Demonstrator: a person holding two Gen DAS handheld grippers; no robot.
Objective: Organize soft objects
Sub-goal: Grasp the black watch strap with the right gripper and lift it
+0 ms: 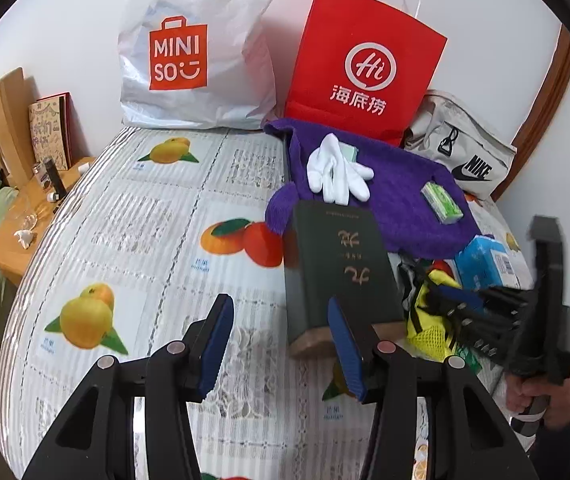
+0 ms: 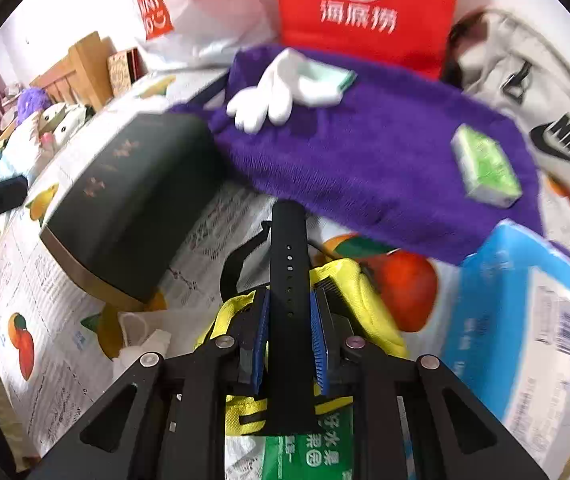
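Right gripper [image 2: 289,332]: jaws drawn in tight on a black strap [image 2: 288,264], blue pads pressing both its edges. The strap (perforated, a row of small holes down its middle) runs straight out between the fingers toward 12 o'clock, its free end reaching almost to the purple towel [image 2: 365,152]. Under the jaws lies a yellow mesh bag [image 2: 349,280], partly hidden by the gripper.

Left gripper [image 1: 281,344]: jaws partly open, nothing between the pads, held over the fruit-print tablecloth [image 1: 125,216]. A dark green book [image 1: 341,264] lies at about 1 o'clock from it, its near corner just behind the right-hand finger [image 1: 345,344]. The strap and yellow bag sit at 3 o'clock from this gripper, with the other gripper over them.

On the towel: a white glove [image 1: 337,172] at its far end, a small green packet [image 1: 443,203] nearer the right edge. A blue box [image 2: 501,312] rests at the towel's near corner. Behind, against the wall: white plastic bag [image 1: 197,48], red paper bag [image 1: 365,64], grey pouch [image 1: 457,148].
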